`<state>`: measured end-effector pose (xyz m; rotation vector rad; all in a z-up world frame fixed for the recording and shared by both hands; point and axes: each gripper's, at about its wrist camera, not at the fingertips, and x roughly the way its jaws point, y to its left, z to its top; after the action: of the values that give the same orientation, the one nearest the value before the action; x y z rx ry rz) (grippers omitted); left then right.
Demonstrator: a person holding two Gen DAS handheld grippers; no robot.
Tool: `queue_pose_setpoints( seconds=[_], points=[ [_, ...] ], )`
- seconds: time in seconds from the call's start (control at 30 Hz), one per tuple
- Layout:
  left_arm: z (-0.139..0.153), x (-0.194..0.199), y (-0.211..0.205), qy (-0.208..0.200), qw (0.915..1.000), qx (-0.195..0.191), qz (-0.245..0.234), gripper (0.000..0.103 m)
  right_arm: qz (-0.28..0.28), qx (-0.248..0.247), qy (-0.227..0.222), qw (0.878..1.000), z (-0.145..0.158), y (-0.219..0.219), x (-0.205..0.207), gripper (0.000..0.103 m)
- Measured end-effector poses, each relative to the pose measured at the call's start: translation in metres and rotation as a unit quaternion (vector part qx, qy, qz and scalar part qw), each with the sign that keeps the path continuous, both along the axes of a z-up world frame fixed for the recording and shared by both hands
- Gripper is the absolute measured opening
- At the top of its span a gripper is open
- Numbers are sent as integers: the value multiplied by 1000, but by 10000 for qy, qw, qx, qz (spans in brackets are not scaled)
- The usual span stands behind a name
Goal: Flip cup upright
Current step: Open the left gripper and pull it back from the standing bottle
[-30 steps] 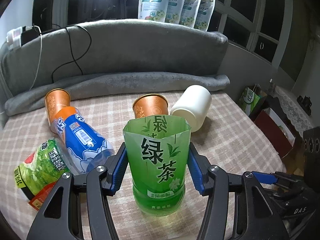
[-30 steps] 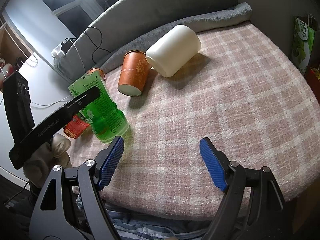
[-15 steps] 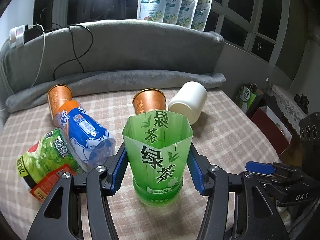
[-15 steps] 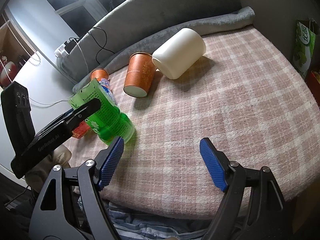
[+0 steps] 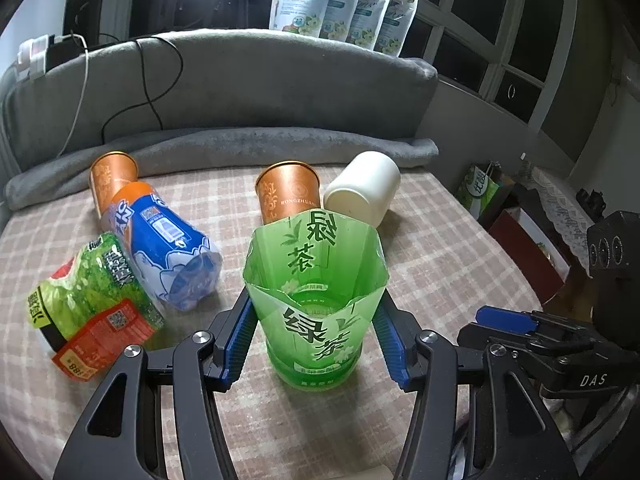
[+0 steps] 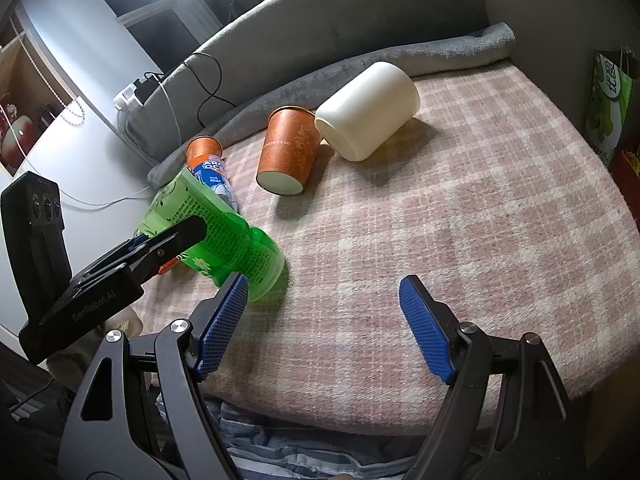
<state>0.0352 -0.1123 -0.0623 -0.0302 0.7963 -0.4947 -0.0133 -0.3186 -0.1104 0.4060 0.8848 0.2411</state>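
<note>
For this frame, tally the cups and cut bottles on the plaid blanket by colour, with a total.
Green: 2, the green tea cup between the left claw's pads and the crumpled green one
Orange: 2, the near paper cup and the far paper cup
Blue: 1, the cut blue bottle
White: 1, the white cup
Total: 6

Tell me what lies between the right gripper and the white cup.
Only bare checked blanket between right gripper and white cup, in the right wrist view.
</note>
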Motion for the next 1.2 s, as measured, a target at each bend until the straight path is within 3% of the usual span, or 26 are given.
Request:
queue_pose_setpoints(
  seconds=[0.47, 0.77, 0.9, 1.2],
  points=[
    [1, -8, 2, 109, 9998, -74, -139, 56, 38, -72, -74, 9999, 5, 7, -2, 81],
    [2, -9, -5, 45, 9997, -1, -243, 64, 11, -84, -108, 9999, 7, 4, -3, 81],
    [4, -10, -7, 36, 9996, 41, -278, 77, 4, -105, -141, 9998, 8, 4, -4, 81],
    [4, -16, -5, 52, 9993, 39, -370, 80, -31, -235, -272, 9993, 14, 6, -6, 81]
  ],
)
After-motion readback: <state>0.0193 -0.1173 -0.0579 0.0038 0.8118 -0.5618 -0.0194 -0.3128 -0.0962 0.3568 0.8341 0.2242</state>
